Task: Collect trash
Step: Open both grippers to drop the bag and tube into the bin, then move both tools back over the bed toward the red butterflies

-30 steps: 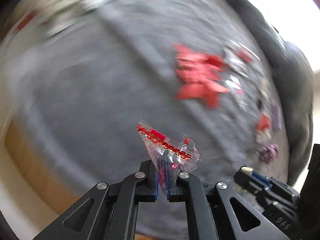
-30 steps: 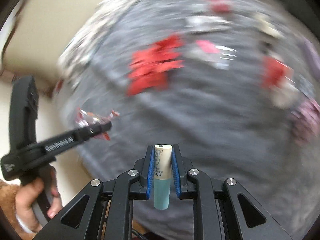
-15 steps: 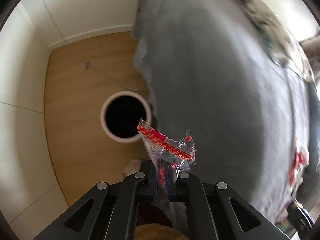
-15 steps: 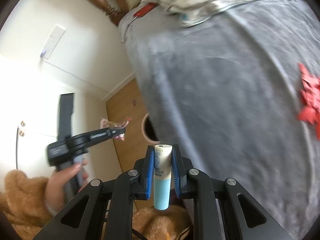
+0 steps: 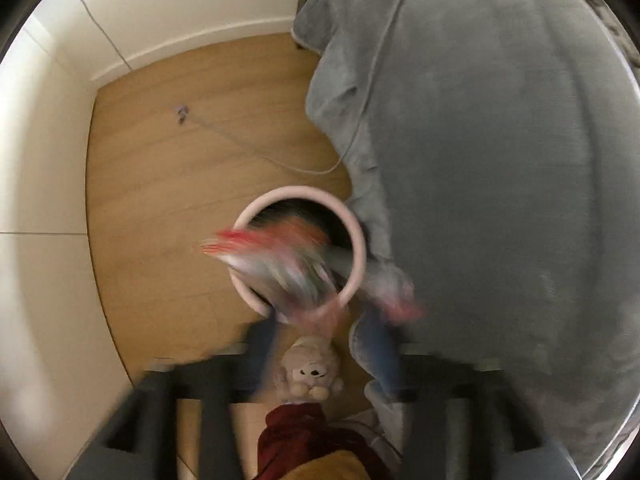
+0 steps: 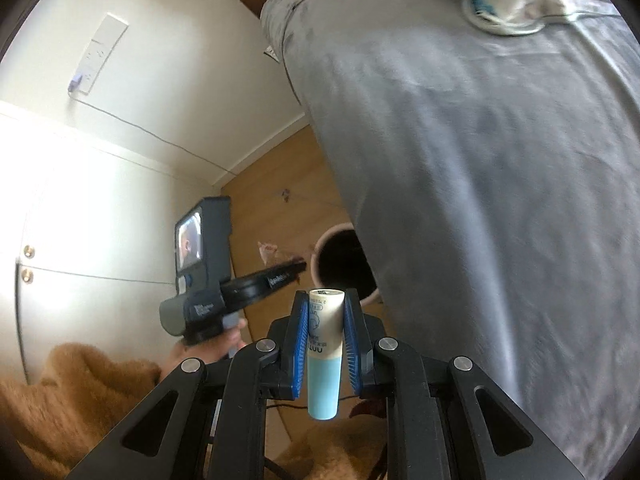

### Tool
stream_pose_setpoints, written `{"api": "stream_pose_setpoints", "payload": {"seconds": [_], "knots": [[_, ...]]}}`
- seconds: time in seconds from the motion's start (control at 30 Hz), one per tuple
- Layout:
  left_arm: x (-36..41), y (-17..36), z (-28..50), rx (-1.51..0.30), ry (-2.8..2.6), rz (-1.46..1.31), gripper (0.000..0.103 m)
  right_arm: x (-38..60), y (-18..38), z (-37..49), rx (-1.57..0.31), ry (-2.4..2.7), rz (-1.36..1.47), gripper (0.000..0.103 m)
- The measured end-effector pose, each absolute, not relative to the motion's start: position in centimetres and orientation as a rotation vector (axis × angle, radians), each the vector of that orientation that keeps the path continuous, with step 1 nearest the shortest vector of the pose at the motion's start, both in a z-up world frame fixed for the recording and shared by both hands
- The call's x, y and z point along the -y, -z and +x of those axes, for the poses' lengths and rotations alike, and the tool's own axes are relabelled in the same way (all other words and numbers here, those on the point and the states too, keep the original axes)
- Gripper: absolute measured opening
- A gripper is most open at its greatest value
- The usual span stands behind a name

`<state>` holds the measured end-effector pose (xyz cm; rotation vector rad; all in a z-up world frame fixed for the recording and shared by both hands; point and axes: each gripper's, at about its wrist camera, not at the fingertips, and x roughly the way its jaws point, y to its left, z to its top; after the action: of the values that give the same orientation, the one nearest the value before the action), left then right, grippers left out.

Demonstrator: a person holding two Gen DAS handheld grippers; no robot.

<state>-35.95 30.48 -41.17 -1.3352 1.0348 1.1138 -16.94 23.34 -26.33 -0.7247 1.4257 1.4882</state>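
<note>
In the left wrist view my left gripper is blurred, its fingers spread wide apart. The clear red-printed wrapper is a blur just past them, over the mouth of the round pale bin on the wooden floor. In the right wrist view my right gripper is shut on a small tube with a cream top and light blue bottom, held upright. There the left gripper shows with the wrapper at its tip, left of the bin.
A bed with a grey blanket fills the right side, hanging beside the bin. A thin cable runs over the wooden floor. White walls stand to the left. A plush slipper lies below the gripper.
My left gripper has opened over the bin and the wrapper has left its fingers. Both views have swung further from the bed toward the bin. The right gripper still holds the tube.
</note>
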Motion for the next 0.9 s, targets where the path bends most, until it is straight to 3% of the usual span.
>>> {"api": "stream_pose_setpoints", "payload": {"seconds": [0.13,0.9], "knots": [[-30.9,40.7,-36.7,-1.011,-1.113,-1.280,0.080,-24.4,27.6,-18.3,-1.438,-1.502,-0.730,0.017],[-27.1,42.0,-46.3,-0.969,-1.267,-1.344,0.080,-31.4,39.5,-27.8,-1.440,-1.602,-0.957,0.017]]}}
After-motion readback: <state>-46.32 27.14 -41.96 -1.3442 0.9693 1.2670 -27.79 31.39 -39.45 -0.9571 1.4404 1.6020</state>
